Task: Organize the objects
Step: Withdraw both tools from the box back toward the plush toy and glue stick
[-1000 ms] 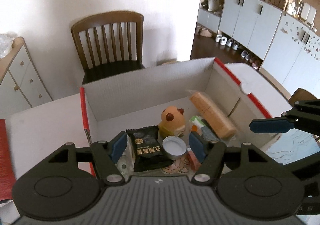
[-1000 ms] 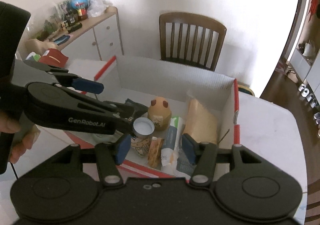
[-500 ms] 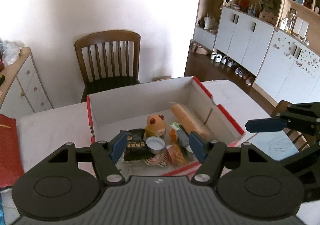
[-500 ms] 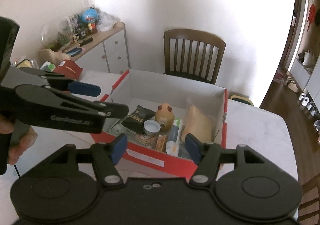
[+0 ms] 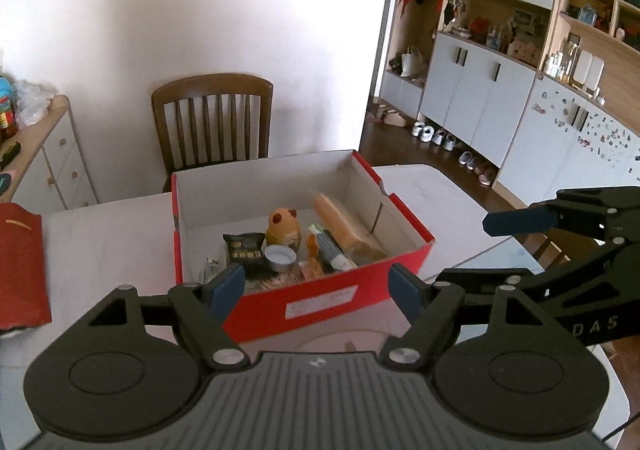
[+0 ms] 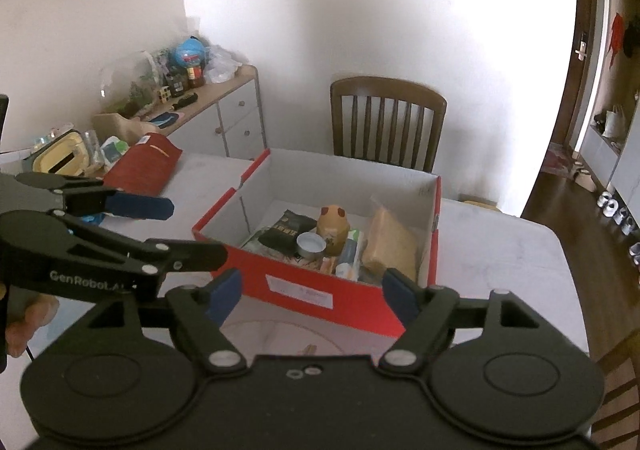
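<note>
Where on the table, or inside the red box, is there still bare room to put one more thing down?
Free: the white tabletop right of the red box, and the strip between the box and the red pouch. Inside the box, the floor along the far wall is bare. The near half is crowded around the black packet and the small tin.

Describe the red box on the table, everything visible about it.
The red box is an open, lidless cardboard carton, red outside and plain white inside, with a white label on its near wall. It sits flat on the pale table, holding a jumble of small packets and a round tin. No gripper touches it.
</note>
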`<state>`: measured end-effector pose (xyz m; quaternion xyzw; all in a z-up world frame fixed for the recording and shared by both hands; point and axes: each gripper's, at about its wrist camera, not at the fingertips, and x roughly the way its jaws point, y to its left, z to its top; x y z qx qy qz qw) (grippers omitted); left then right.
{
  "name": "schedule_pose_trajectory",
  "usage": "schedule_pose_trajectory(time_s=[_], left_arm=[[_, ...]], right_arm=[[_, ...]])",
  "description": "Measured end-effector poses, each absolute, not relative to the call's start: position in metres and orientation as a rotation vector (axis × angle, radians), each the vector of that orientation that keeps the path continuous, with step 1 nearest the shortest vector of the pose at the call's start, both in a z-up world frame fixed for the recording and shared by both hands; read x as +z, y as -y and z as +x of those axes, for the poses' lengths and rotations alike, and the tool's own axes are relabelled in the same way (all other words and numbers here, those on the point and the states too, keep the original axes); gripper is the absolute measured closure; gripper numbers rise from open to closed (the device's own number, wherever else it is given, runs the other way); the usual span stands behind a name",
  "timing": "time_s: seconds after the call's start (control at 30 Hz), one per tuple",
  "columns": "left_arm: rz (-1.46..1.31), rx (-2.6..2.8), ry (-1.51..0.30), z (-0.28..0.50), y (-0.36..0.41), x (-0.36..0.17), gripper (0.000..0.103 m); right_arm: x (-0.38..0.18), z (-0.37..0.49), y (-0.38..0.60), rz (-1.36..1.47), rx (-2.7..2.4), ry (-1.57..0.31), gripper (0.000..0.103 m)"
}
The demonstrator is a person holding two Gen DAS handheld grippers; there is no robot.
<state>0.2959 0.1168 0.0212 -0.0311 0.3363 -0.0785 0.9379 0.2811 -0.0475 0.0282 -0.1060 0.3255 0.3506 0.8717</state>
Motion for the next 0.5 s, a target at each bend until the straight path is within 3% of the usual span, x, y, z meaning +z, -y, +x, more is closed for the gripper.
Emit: schedule_pose_trajectory(time_s=[0.27, 0.33, 0.5], left_arm=[[-0.069, -0.144, -0.679, 0.256, -0.108, 0.014, 0.021], [-0.076, -0.139, -0.684, 0.248, -0.106, 0.009, 0.019], [-0.104, -0.125, -0.72, 0.234, -0.104, -0.01, 0.017]], right_arm=[[0.017, 0.257, 0.063, -0.224, 0.748, -0.683, 0.012], [0.012, 0.252, 0.065, -0.235, 0.733, -0.68, 0.005], [-0.005, 0.244, 0.072, -0.236, 0.715, -0.713, 0.004]])
